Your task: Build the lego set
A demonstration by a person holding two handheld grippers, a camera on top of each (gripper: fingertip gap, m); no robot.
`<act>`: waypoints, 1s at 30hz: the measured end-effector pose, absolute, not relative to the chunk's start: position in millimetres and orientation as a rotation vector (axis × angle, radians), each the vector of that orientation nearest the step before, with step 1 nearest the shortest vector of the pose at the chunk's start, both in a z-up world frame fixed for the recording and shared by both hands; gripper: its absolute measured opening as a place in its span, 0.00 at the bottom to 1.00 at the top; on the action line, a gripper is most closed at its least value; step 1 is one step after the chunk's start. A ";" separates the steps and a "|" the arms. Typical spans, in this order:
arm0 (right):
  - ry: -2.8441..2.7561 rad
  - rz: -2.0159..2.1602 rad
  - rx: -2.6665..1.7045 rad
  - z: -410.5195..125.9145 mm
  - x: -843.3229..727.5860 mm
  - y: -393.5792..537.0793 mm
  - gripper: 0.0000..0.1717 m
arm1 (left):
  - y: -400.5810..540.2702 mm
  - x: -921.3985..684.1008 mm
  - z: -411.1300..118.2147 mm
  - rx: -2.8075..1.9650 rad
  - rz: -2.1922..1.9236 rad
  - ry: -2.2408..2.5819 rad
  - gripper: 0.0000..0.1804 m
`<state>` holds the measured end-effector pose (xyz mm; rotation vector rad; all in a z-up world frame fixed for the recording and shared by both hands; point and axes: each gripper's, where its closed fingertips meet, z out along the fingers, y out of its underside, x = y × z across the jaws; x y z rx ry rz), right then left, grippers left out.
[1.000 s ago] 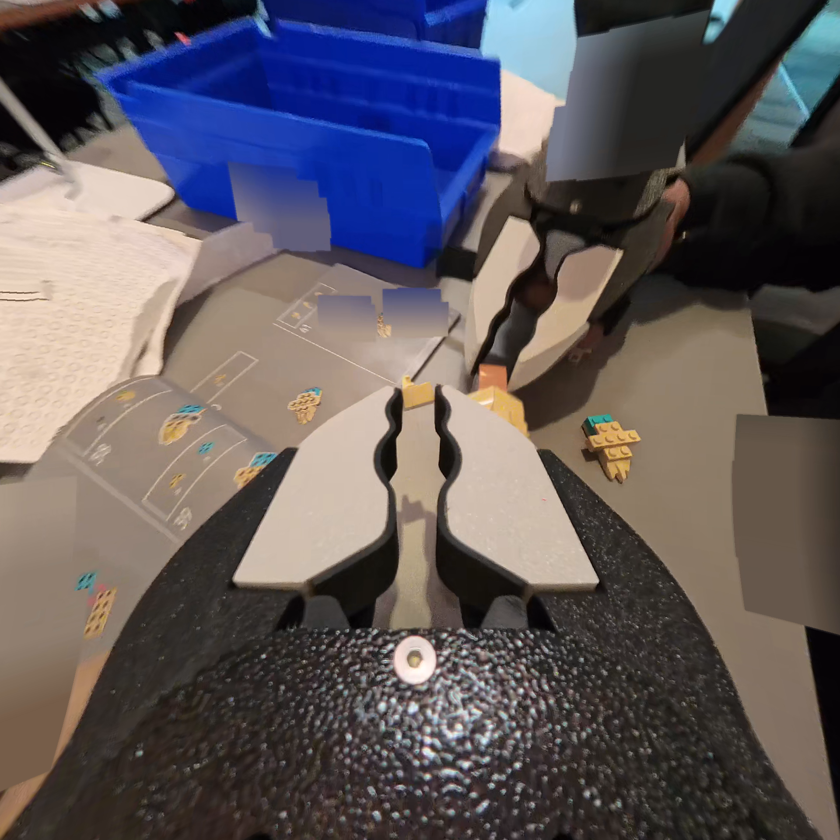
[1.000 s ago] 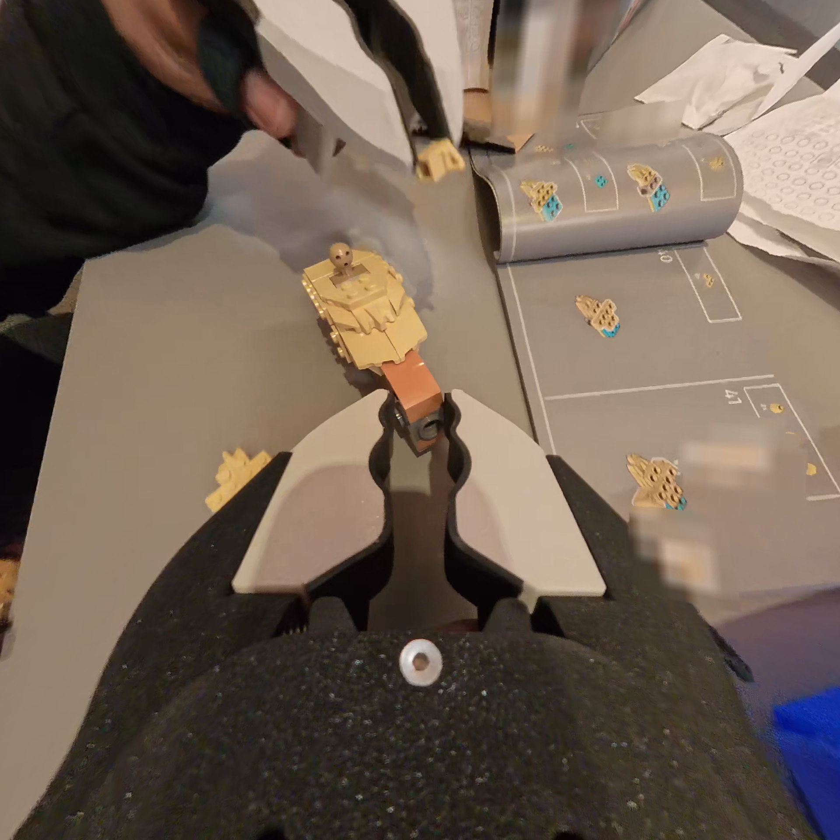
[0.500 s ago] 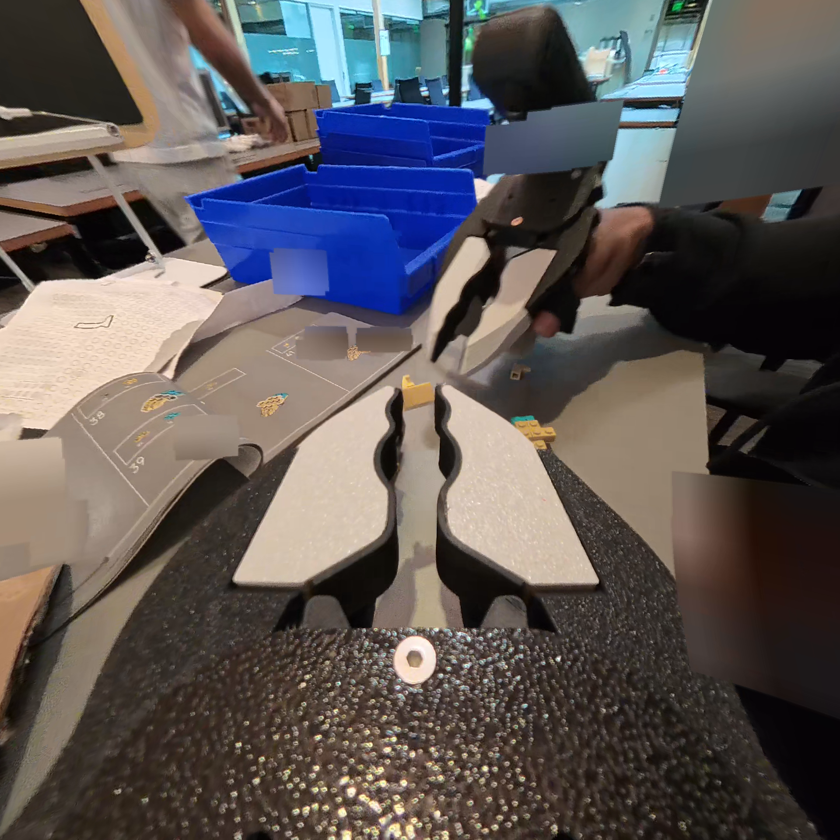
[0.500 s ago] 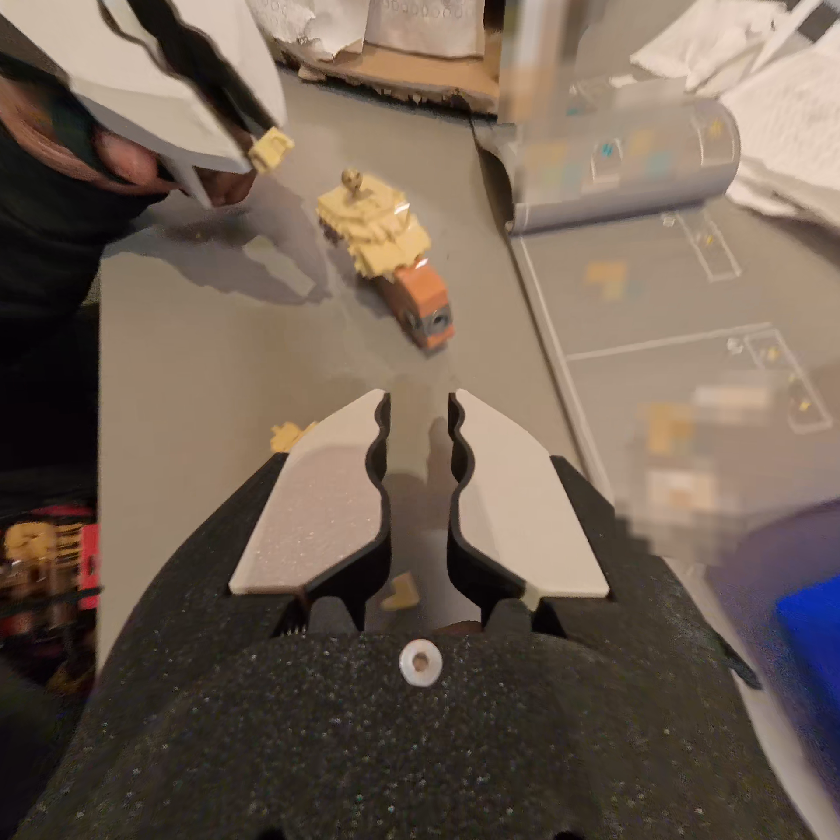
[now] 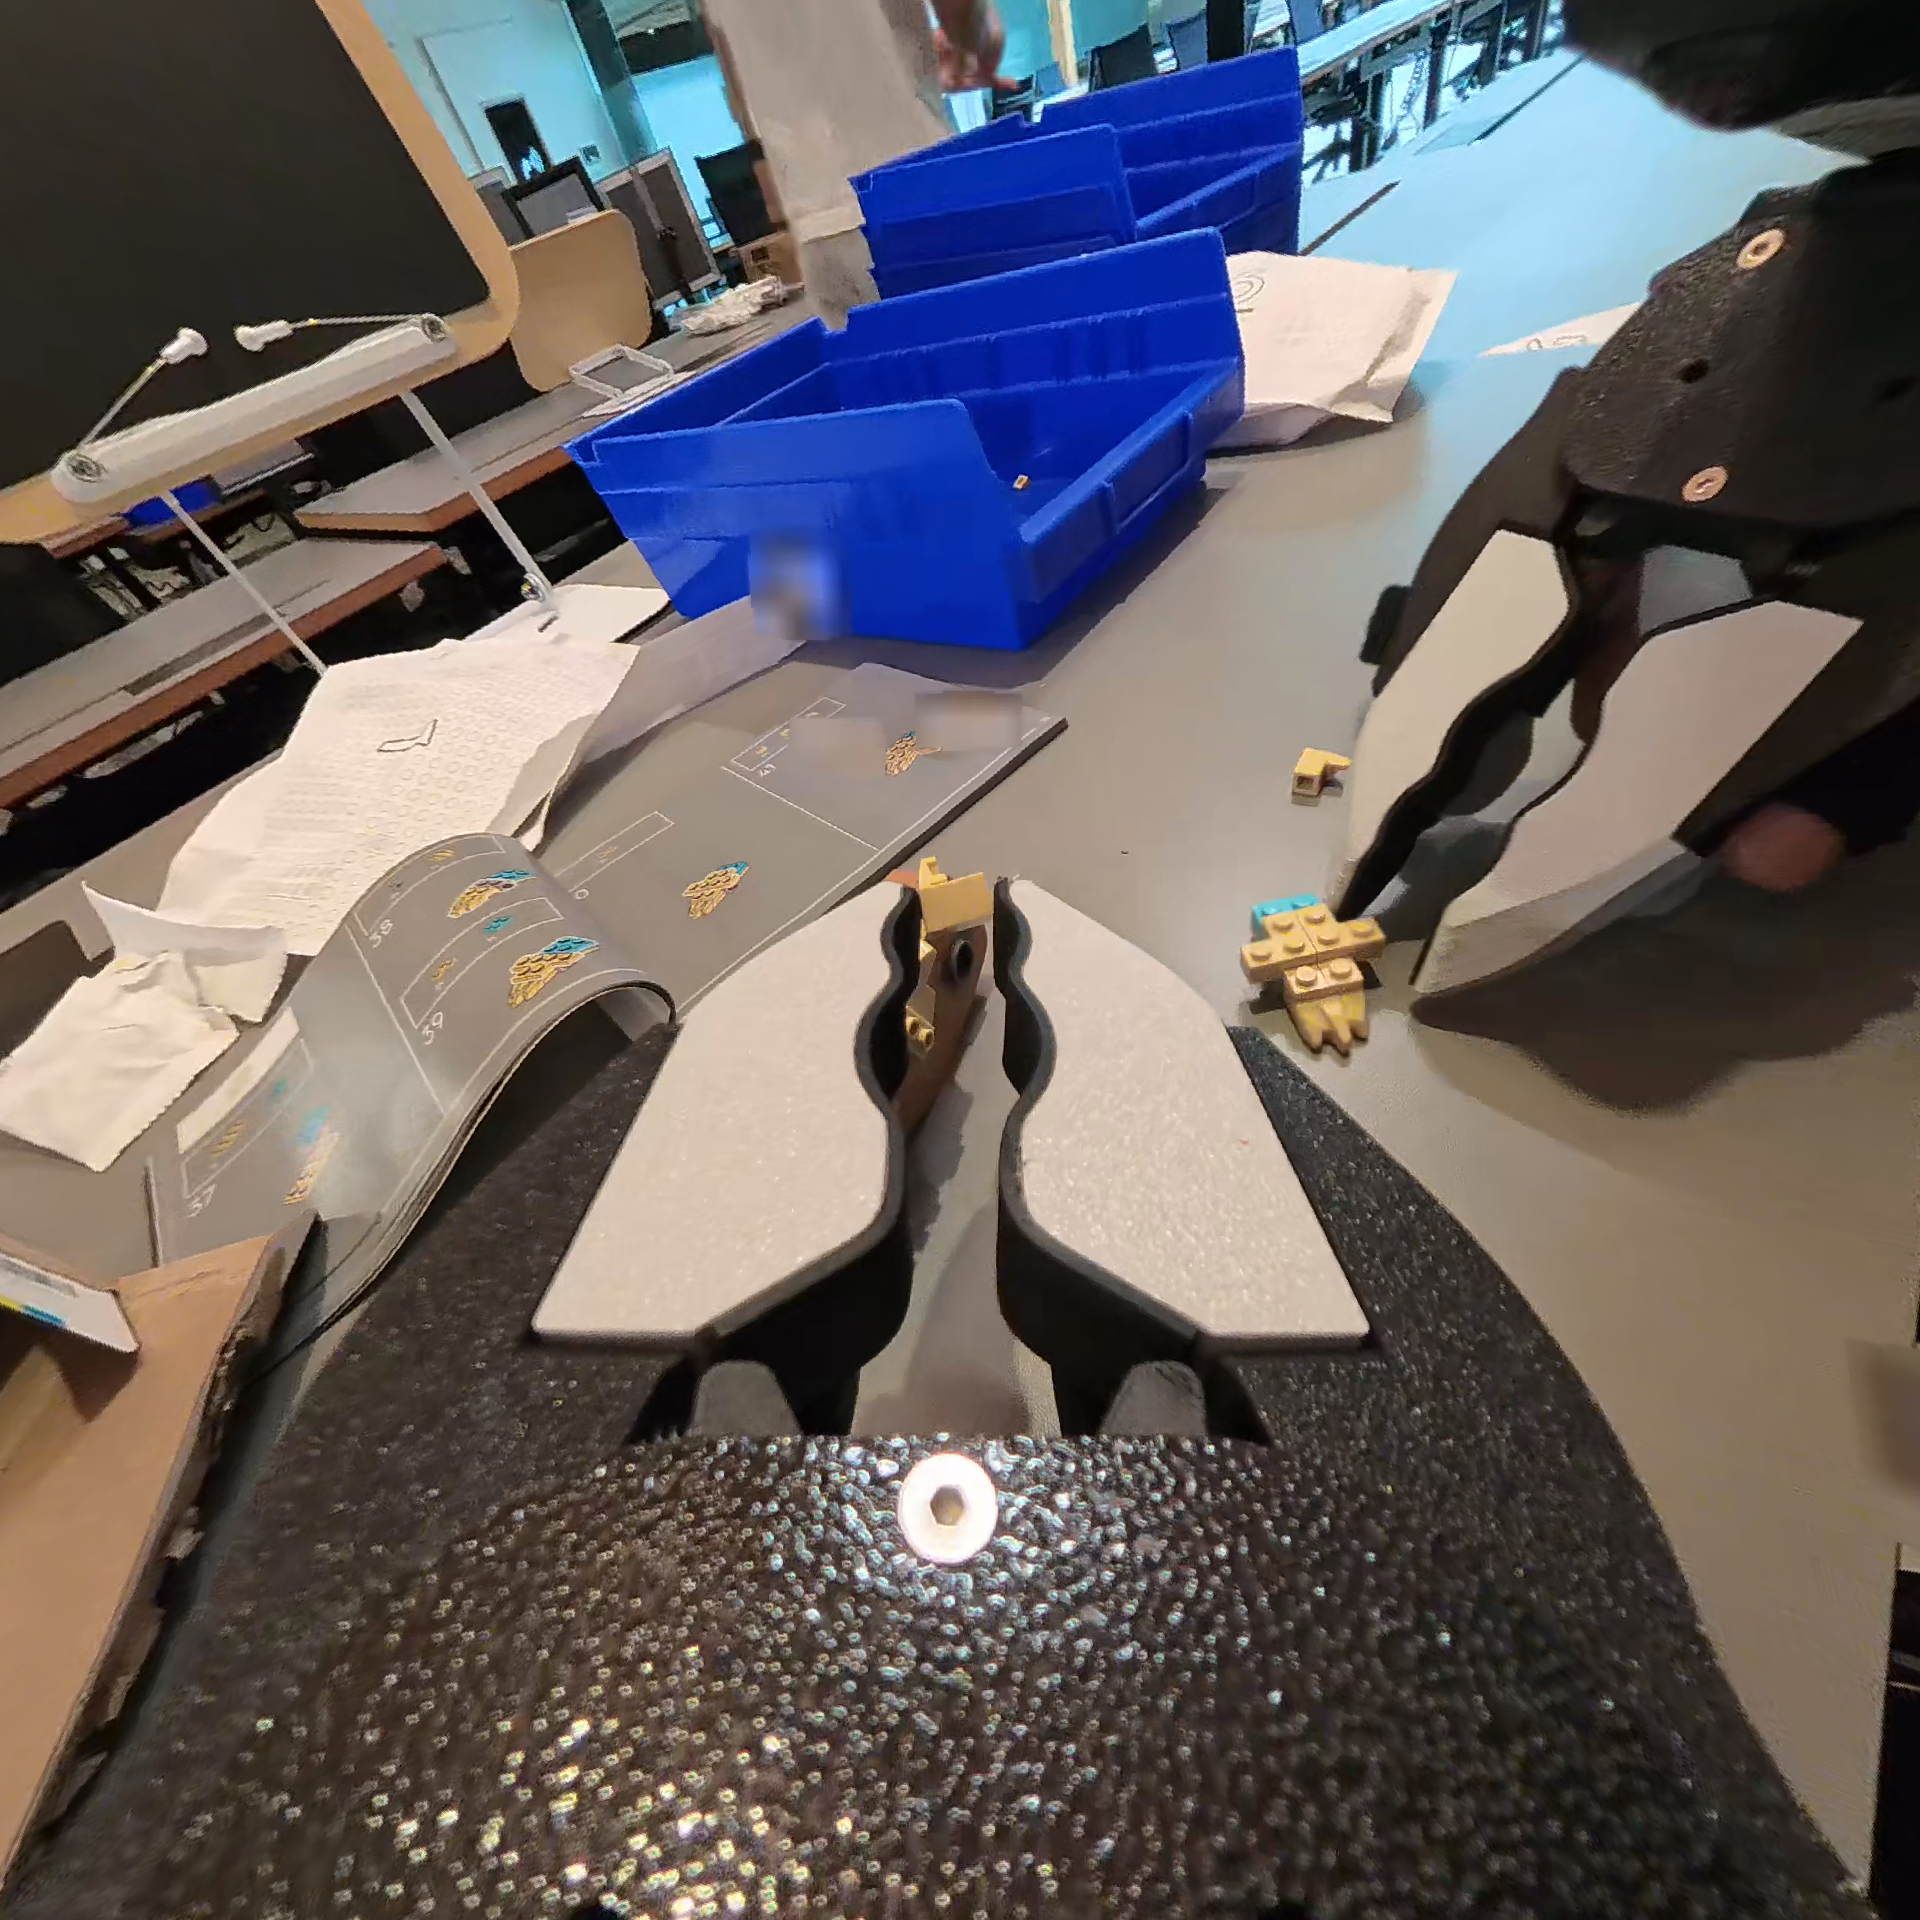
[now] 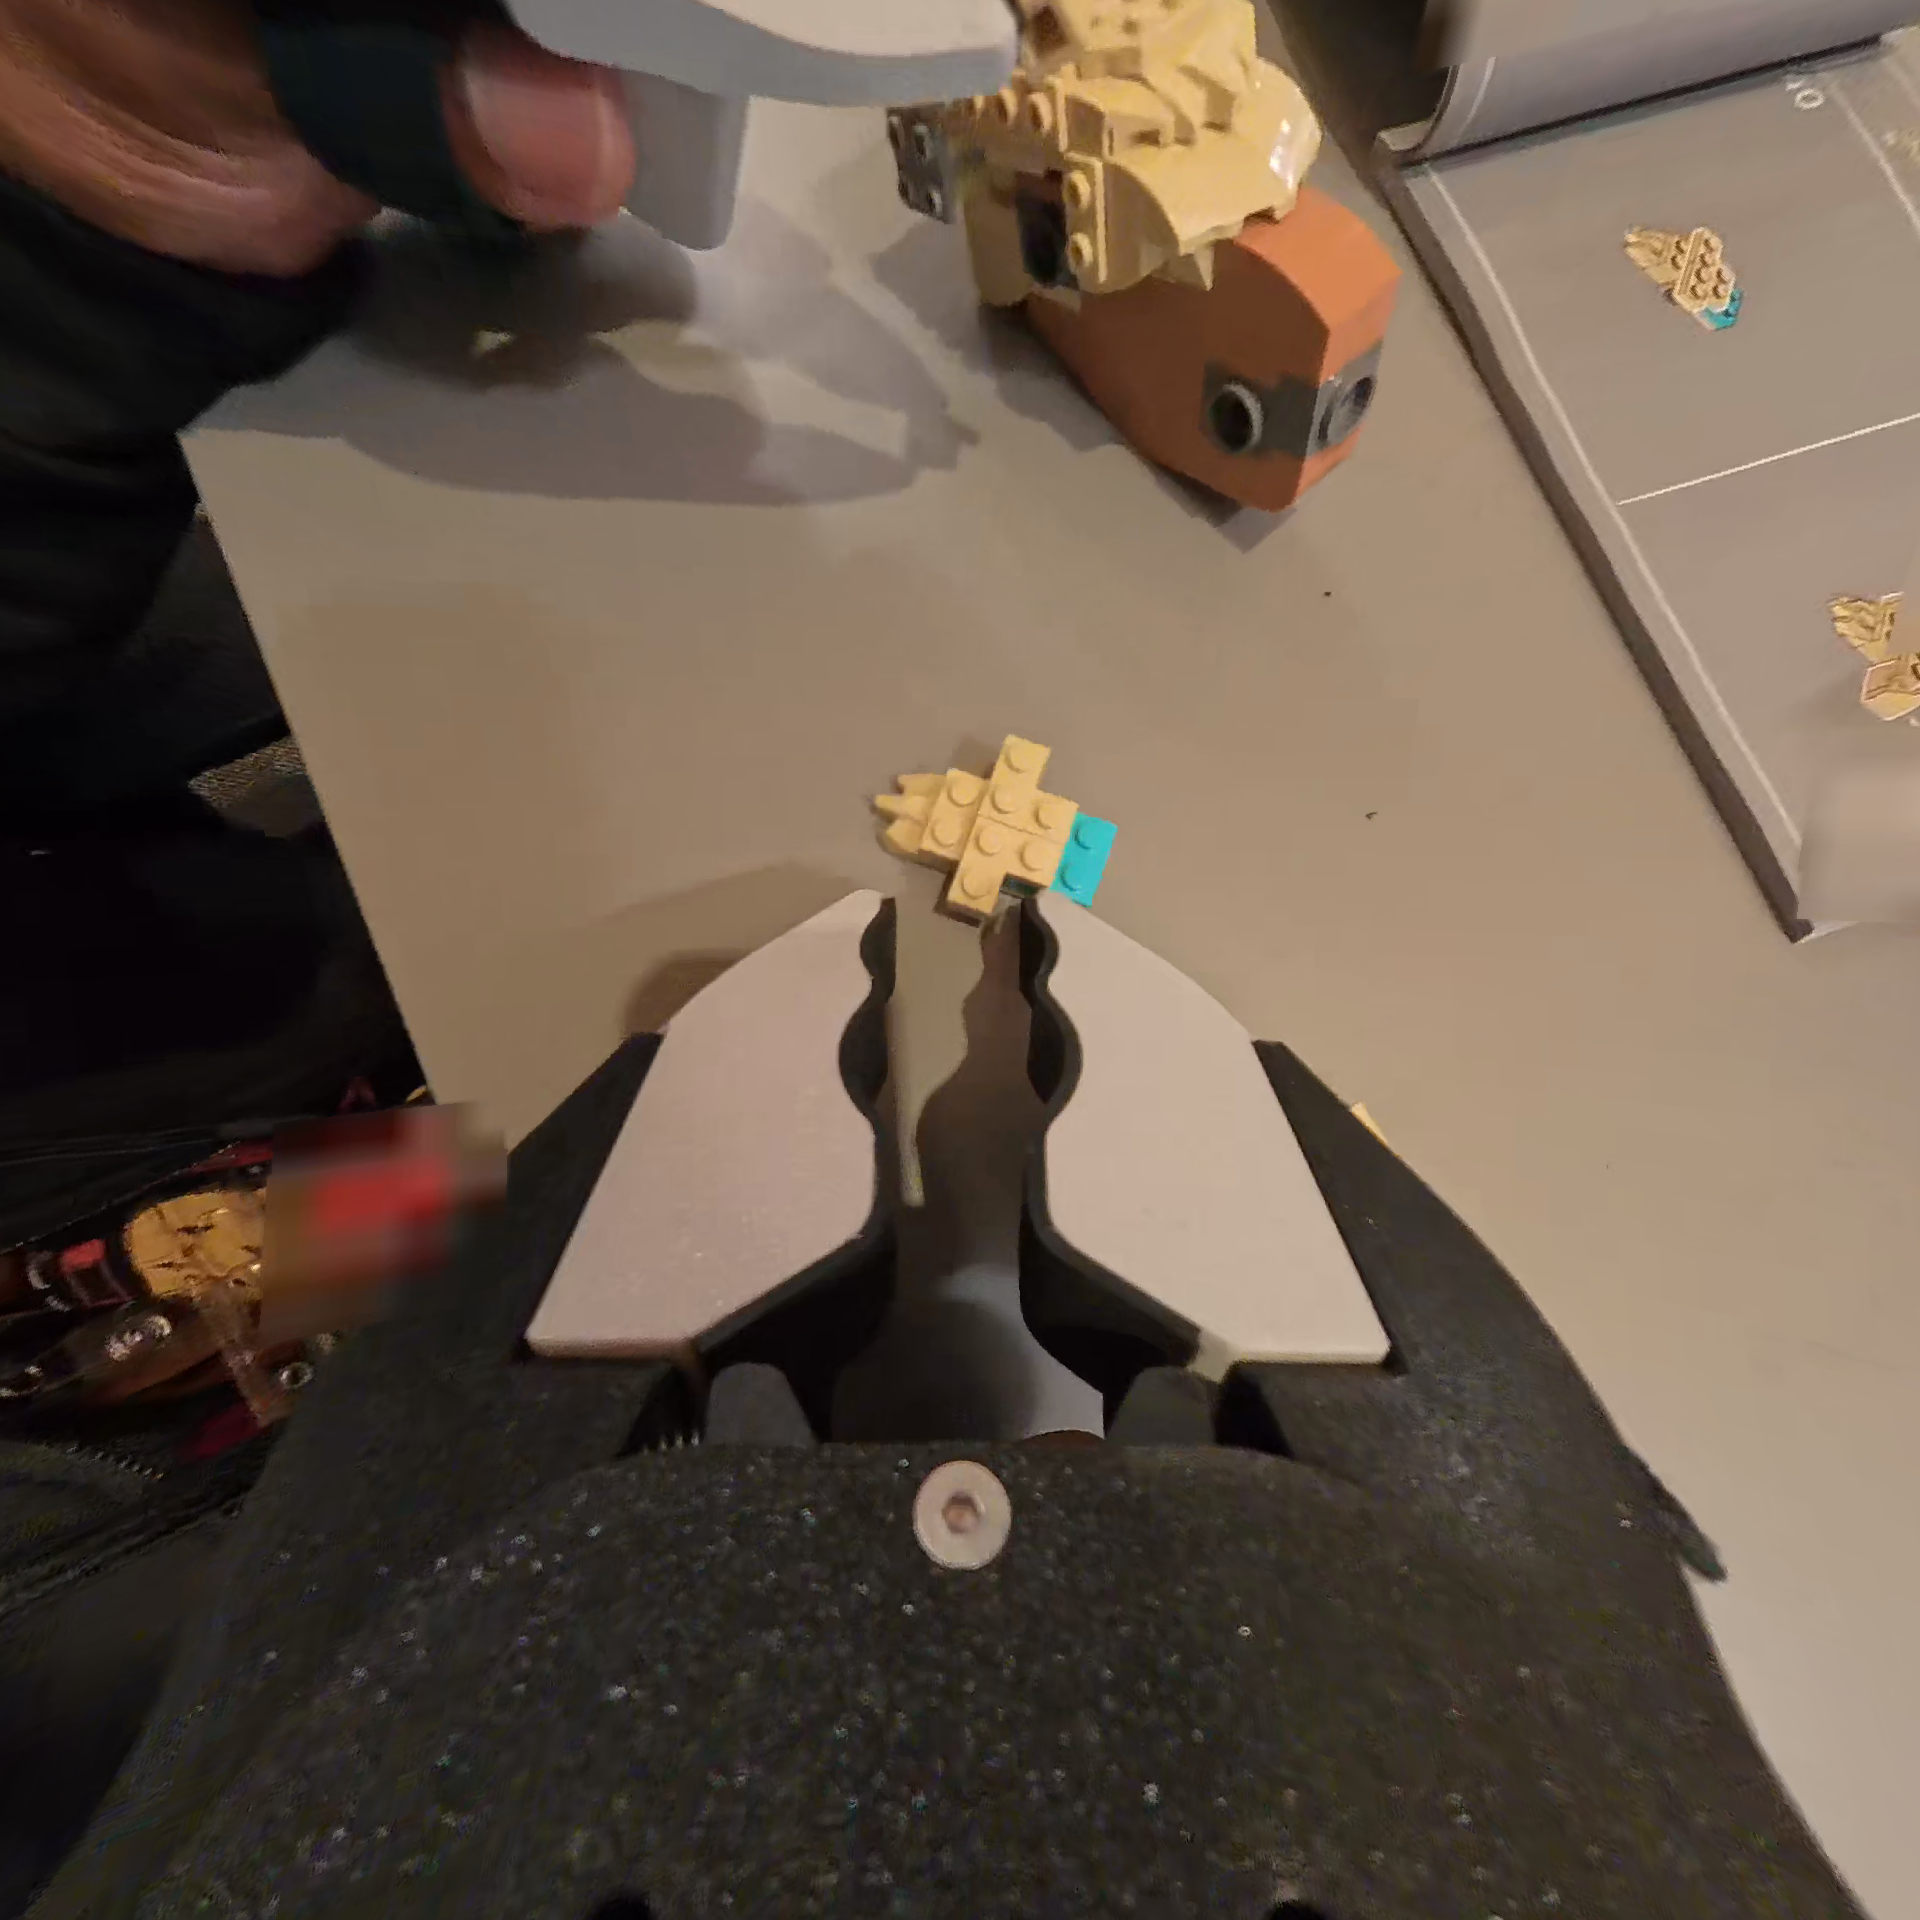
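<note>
My left gripper (image 5: 951,896) is shut on a small tan brick (image 5: 958,900) at its tips. It hovers right over the tan and brown model (image 6: 1195,301), whose brown body shows through the gap between my left fingers (image 5: 940,1003). My right gripper (image 6: 956,909) is open and low on the table. Its tips are at the near end of a small tan and teal sub-assembly (image 6: 997,831) without pressing on it. The left wrist view shows the same: the right gripper (image 5: 1387,951) stands open beside the sub-assembly (image 5: 1311,951).
The open instruction booklet (image 5: 468,987) lies left of the model, and its page edge is at the right in the right wrist view (image 6: 1662,499). Blue bins (image 5: 935,499) stand behind. A loose tan piece (image 5: 1314,771), papers (image 5: 416,748) and cardboard (image 5: 104,1455) lie around. The gap from one gripper's tips to the other's is roughly 12 centimetres.
My right gripper let go of the model's brown end, drew back and moved down to the tan and teal sub-assembly. My left gripper, still holding its tan brick, rose and came over the model.
</note>
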<state>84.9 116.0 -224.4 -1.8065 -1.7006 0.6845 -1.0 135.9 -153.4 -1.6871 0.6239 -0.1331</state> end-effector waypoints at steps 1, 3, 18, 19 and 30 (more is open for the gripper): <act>-1.697 0.674 -1.809 -224.9 83.2 118.5 0.12 | 135.7 -1.1 -152.9 -1.684 -0.132 0.624 0.07; -1.703 0.660 -1.807 -226.2 80.4 121.9 0.10 | 135.2 -1.5 -151.7 -1.678 -0.137 0.618 0.07; -1.703 0.806 -1.816 -220.7 78.1 132.3 0.06 | 138.0 -0.5 -156.9 -1.720 -0.141 0.626 0.07; -1.702 0.828 -1.813 -219.4 78.1 131.6 0.07 | 138.3 -0.7 -157.2 -1.722 -0.139 0.625 0.07; -1.423 1.223 -1.769 -177.1 66.7 134.4 0.08 | 133.7 11.2 -142.1 -1.627 -0.196 0.589 0.07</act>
